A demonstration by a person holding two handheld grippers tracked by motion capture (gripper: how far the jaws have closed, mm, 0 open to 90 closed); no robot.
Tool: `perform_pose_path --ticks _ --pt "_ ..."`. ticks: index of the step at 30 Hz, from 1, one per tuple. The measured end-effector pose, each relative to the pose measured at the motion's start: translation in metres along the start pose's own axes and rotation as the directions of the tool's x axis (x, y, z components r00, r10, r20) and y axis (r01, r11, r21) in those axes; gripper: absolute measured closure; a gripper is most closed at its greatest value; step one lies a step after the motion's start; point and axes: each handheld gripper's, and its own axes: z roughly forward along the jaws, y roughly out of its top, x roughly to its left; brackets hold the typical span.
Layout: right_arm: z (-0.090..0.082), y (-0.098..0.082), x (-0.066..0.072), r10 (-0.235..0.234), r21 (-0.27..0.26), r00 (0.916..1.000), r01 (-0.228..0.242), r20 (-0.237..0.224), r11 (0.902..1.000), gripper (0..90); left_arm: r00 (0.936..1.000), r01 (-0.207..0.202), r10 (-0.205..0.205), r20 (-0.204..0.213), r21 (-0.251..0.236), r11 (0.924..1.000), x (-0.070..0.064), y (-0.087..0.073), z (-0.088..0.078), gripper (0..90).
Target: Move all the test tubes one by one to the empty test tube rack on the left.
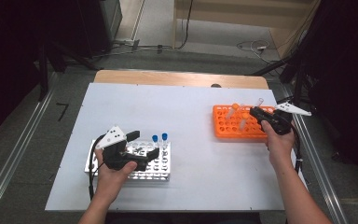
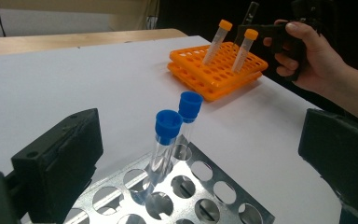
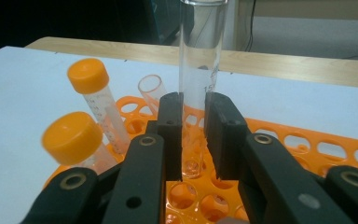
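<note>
My right gripper point(image 3: 193, 112) is shut on a clear, uncapped glass tube point(image 3: 201, 46), held upright over the orange rack point(image 3: 303, 140); the tube's lower end hangs just at a rack hole. Two orange-capped tubes point(image 3: 88, 77) point(image 3: 72, 137) and another open tube point(image 3: 150, 86) lean in that rack to the left of the jaws. In the high view the right gripper point(image 1: 257, 112) is at the orange rack's point(image 1: 228, 131) right end. My left gripper point(image 1: 142, 145) stands open above the metal rack point(image 1: 156, 174), its jaws wide apart on either side of two blue-capped tubes point(image 2: 168, 123) point(image 2: 190, 105) standing in that rack point(image 2: 219, 193).
Both racks rest on a white board point(image 1: 186, 121) laid on a wooden table point(image 1: 177, 77). Bare board lies between the racks. Metal rails point(image 1: 14, 154) run along both sides of the table, and cables point(image 1: 251, 45) lie on the floor beyond it.
</note>
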Motion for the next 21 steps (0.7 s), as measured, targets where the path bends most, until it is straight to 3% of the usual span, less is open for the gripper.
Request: perform_pose_path --ticks 5,10,21 --pt "-0.021 0.005 0.002 0.013 -0.026 0.9999 -0.014 -0.009 0.9996 74.1 1.0 -0.004 0.004 0.001 -0.006 1.0 -0.002 0.002 -0.002 0.0" --pt "-0.042 0.008 0.01 -0.006 -0.033 0.9993 0.005 -0.038 0.9995 74.1 0.9999 -0.011 0.011 0.003 -0.007 0.9999 -0.004 0.003 -0.002 0.0" --pt "-0.071 0.003 0.054 -0.07 -0.032 0.9877 0.066 -0.139 0.9973 74.0 0.9995 -0.03 0.03 0.011 -0.006 0.9995 -0.011 0.005 -0.001 0.0"
